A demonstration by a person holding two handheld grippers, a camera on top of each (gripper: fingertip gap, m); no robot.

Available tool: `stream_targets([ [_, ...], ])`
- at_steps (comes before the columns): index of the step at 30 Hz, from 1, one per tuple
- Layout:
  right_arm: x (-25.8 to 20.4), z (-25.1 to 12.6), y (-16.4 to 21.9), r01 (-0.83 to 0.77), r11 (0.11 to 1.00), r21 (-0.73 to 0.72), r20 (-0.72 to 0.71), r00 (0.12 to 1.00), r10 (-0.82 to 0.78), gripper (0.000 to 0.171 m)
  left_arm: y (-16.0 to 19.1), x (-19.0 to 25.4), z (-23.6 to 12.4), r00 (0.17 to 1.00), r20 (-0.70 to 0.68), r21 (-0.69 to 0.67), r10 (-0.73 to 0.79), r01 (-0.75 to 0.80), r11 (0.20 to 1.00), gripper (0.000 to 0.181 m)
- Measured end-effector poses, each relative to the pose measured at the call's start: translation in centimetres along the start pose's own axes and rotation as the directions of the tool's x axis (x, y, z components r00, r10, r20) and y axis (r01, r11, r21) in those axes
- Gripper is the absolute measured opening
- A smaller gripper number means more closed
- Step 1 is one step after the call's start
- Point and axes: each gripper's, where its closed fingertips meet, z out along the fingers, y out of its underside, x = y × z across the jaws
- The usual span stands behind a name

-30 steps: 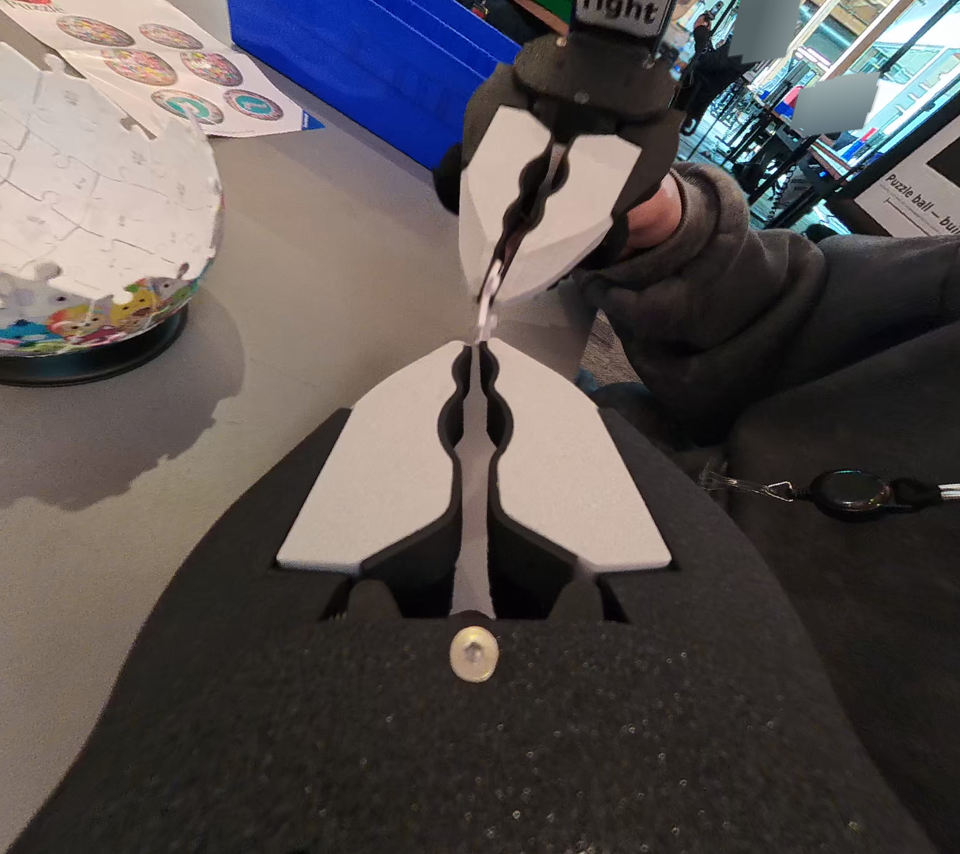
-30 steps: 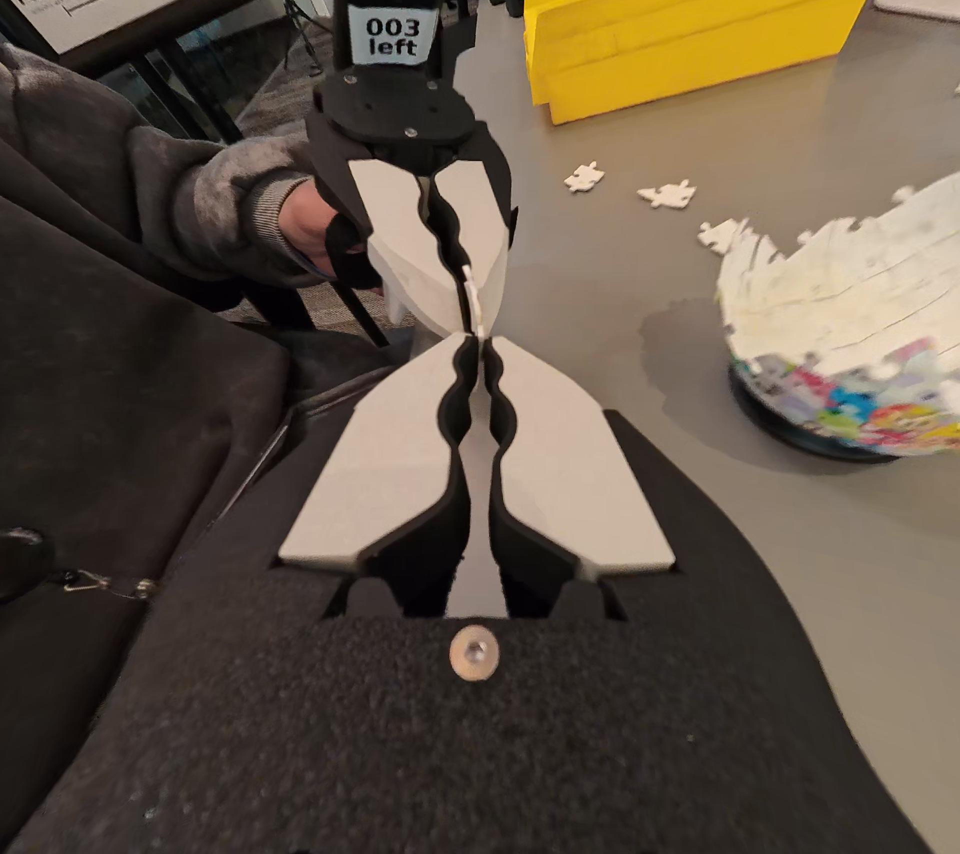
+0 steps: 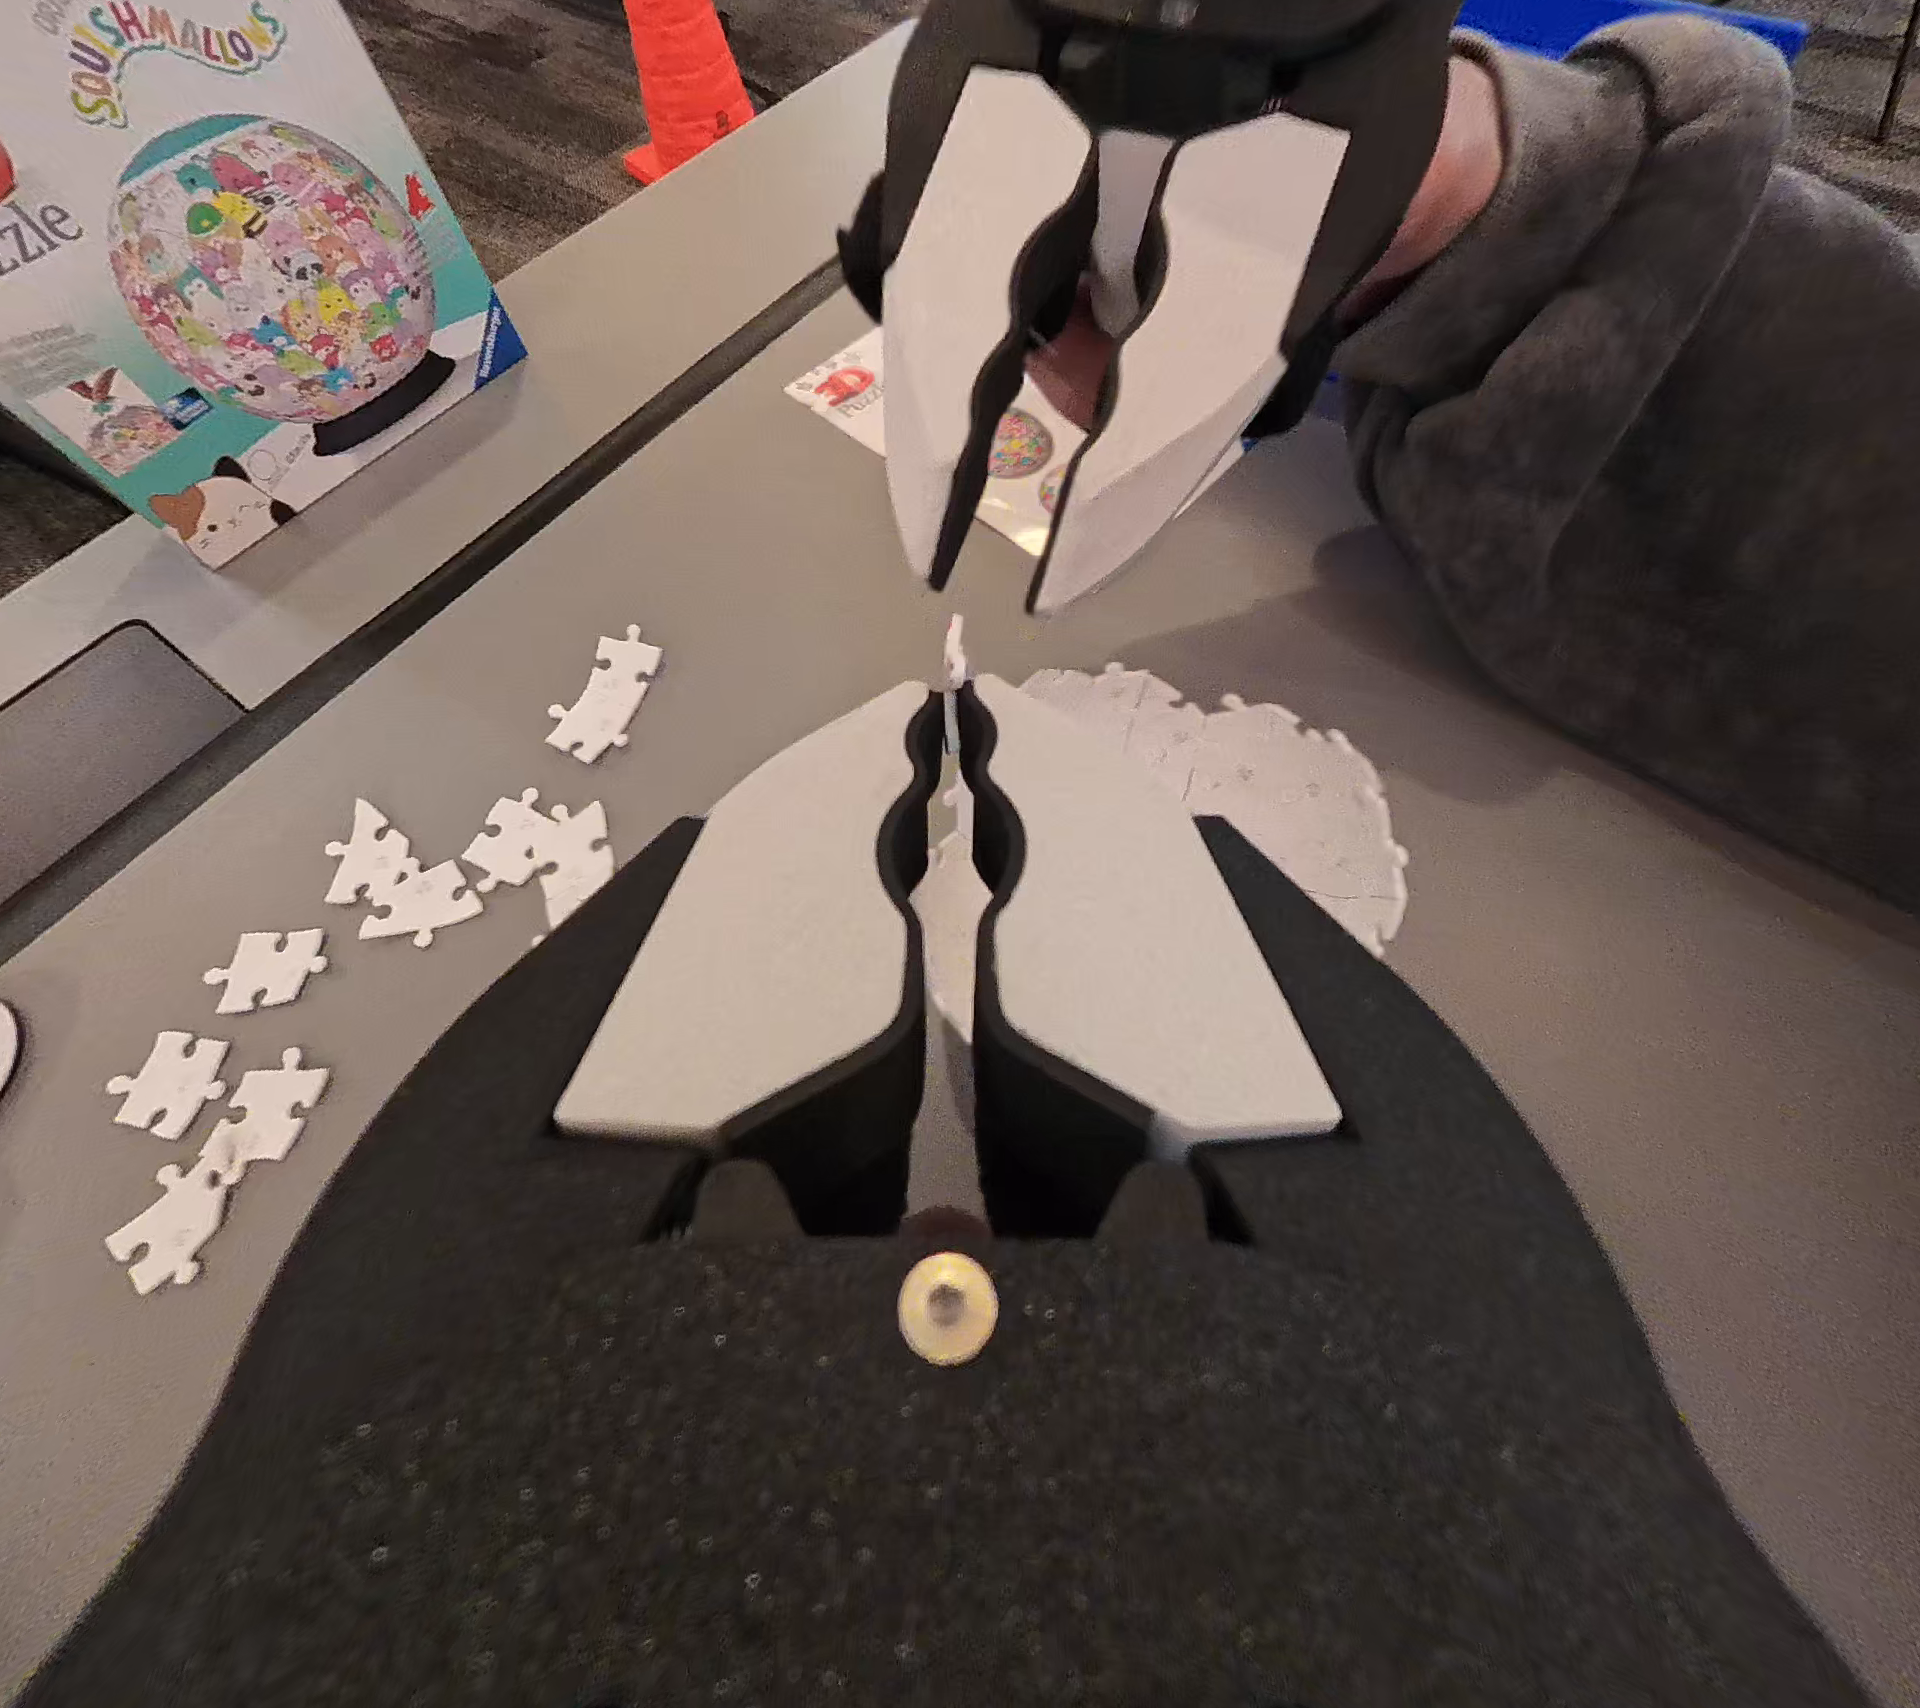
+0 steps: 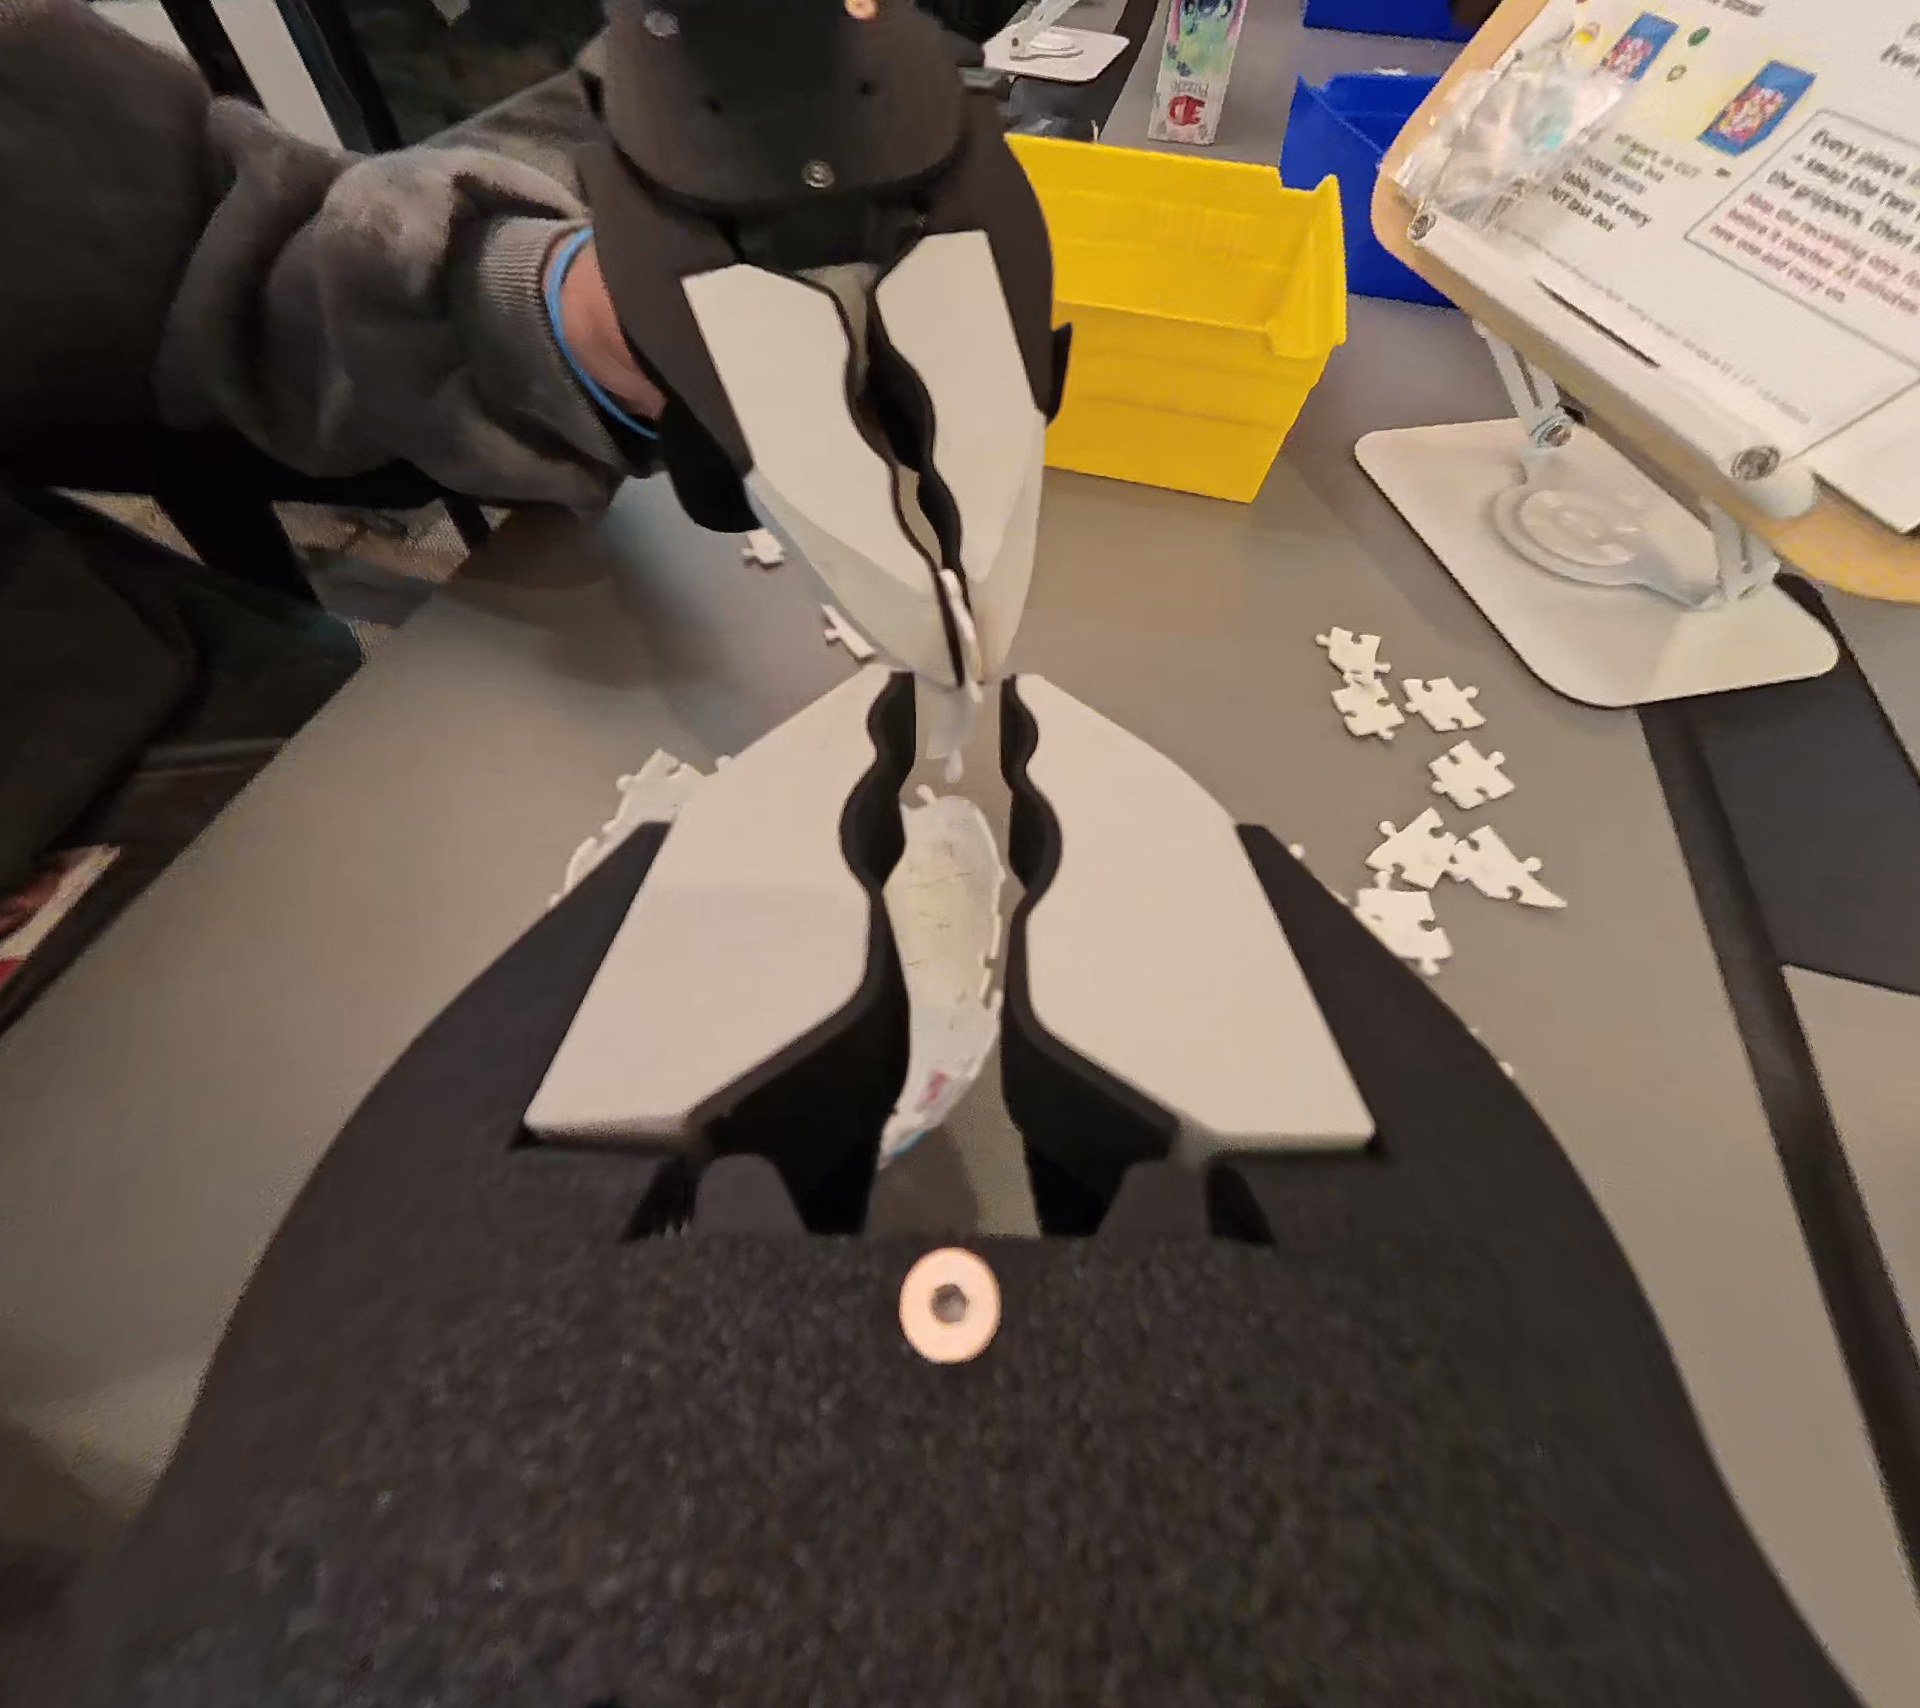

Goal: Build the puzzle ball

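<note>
At centre frame in the left wrist view, the left gripper [image 3: 954, 690] pinches a white puzzle piece [image 3: 953, 659] between its nearly closed tips. The piece stands on edge, its long axis running away from the camera toward the top of the frame, one end poking out beyond the tips. Facing it from the upper centre, the right gripper [image 3: 982, 588] hangs with its jaws parted a little and nothing between them, its tips just apart from the piece.

The right wrist view shows the same meeting from the other side: the right gripper [image 4: 948, 692] stands slightly open at centre frame, while the left gripper [image 4: 961, 671] comes down from the top, clamped on the puzzle piece [image 4: 954, 713], whose free end dangles into the gap.

Below both tools a curved, partly assembled shell [image 3: 1247, 765] of white pieces lies on the grey table [image 3: 1558, 1035]. Loose pieces [image 3: 395, 879] are scattered at the left of the left wrist view. The puzzle box [image 3: 229, 204] stands at upper left; a yellow bin [image 4: 1174, 318] sits upper centre in the right wrist view.
</note>
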Motion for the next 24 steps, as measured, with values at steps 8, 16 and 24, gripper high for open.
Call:
stream_targets([
  [8, 0.2, 0.7, 0.0, 0.081, 0.995, -0.065, 0.072, 0.994, -0.077, 0.006, 1.0, -0.2, 0.6, 0.998, -0.036, 0.001, 0.042, -0.042, 0.999, 0.002],
  [16, 0.3, 1.1, 1.2, 0.073, 0.989, -0.129, 0.081, 0.995, -0.063, 0.000, 1.4, 0.0, 0.9, 0.998, -0.043, -0.014, 0.055, -0.056, 0.998, 0.002],
  [24, -0.1, 1.0, 0.8, 0.076, 0.990, -0.118, 0.090, 0.994, -0.065, 0.001, 2.0, 0.1, 1.2, 0.998, -0.042, -0.041, 0.054, -0.056, 0.998, 0.002],
])
